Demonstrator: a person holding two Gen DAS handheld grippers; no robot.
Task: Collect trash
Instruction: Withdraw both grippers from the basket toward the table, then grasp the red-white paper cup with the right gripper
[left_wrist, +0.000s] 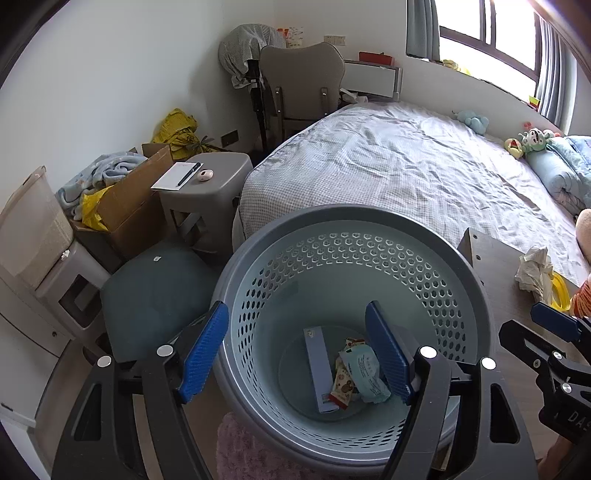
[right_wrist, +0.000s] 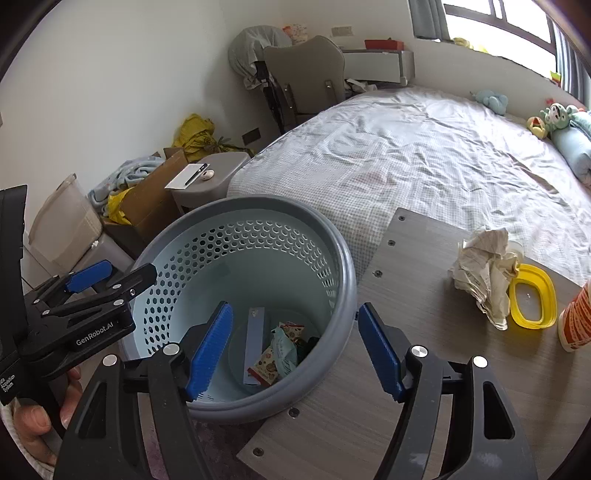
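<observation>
Both grippers empty, jaws apart: left gripper hangs over the mouth of the bin, right gripper straddles the bin's near rim with one pad over the inside and one over the tabletop. Nothing sits between the pads of either.

Biggest first. Bed fills the background, no trash on it that I can make out. Wood-grain table sits in front of it, to the right. Grey-rimmed perforated bin stands hard against the table's left edge. Already in the bin: a long flat box, a wipes pack and a snack wrapper, all on the bottom.

Still out on the table: crumpled paper, with a yellow lid touching its right side, and an orange-and-white bottle at the far right edge, partly cut off. Can't tell whether lid and bottle count as trash.

Step, as I read it: between items, drop done, hands free. Roughly halfway, going by three in and about three out.

Next move: right gripper is nearer, so swing it right to the paper, come down over the wad's high middle, close gently. Paper will compress, so close well in. Watch the lid: it touches the wad and may drag along.
</observation>
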